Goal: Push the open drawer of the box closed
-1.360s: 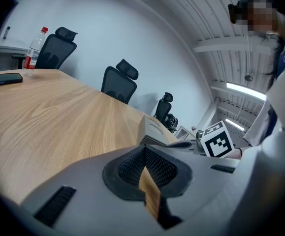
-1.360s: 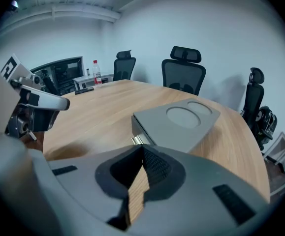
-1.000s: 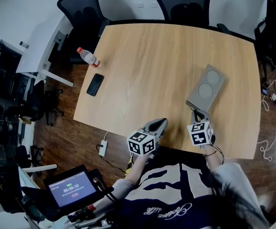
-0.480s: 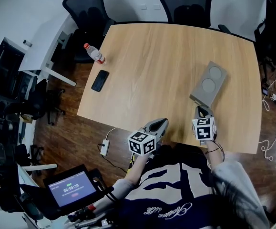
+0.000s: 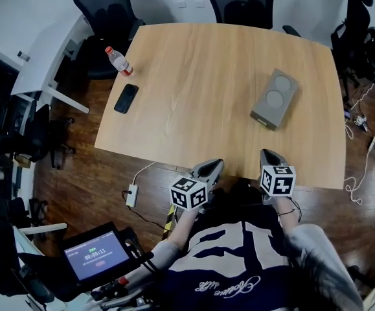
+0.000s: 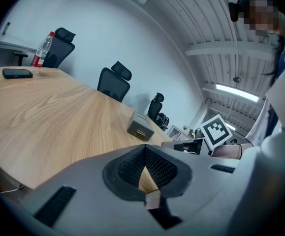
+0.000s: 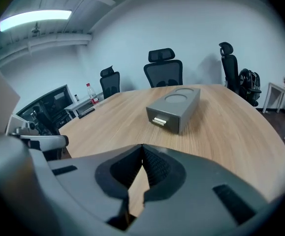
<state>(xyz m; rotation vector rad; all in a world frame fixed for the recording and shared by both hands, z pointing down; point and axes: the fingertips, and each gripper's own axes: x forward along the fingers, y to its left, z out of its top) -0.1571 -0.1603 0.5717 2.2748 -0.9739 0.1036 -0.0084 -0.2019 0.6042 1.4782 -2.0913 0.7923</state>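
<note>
So, box (image 5: 274, 100): grey, with two round recesses on top. It stands on the counter (image 5: 193, 89) toward its right edge, about midway between the far and near edges, and is turned at a slant.
Drawer (image 7: 161, 119): set in the end of the box that faces the near edge. In the right gripper view its front, with a pale handle, looks flush with the box wall, and I can make out no gap.
Left tool (image 5: 213, 167): jaws together with nothing between them, held at the counter's near edge, well apart from the box.
Right tool (image 5: 269, 155): jaws also together and empty, at the near edge and pointing toward the drawer end without touching it.
Done: judging by the flush front, the push seems complete.
Left to do: little or nothing, perhaps a check that the drawer is fully seated, since a thin sliver would be too small to see.
Elsewhere: a bottle (image 5: 118, 60) and a phone (image 5: 126, 98) lie by the counter's far left corner, well apart from both tools.
</note>
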